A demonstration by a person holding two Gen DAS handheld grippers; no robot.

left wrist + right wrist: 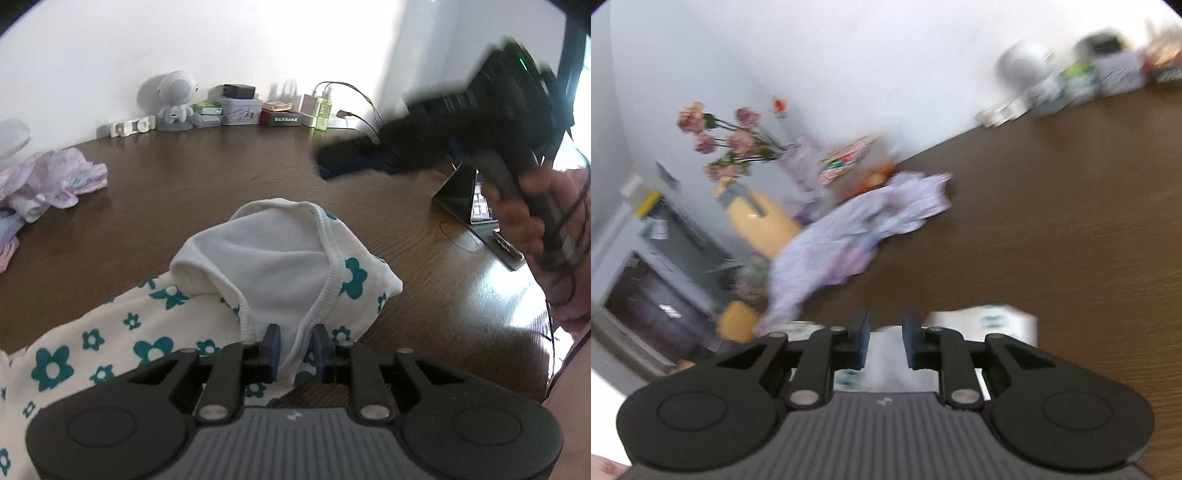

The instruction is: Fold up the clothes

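A white garment with teal flowers lies on the brown wooden table, its neck end folded over to show the plain white inside. My left gripper sits over its near edge, pads slightly apart with a ribbed hem running between them. My right gripper is in the air at the upper right, held by a hand, blurred. In the right wrist view its jaws stand open and empty above the garment. A crumpled lilac garment lies at the table's left; it also shows in the left wrist view.
A white robot figure, tins, boxes and a charger with cables line the back wall. A laptop stands at the right. Pink flowers and a yellow container are beyond the table's left end.
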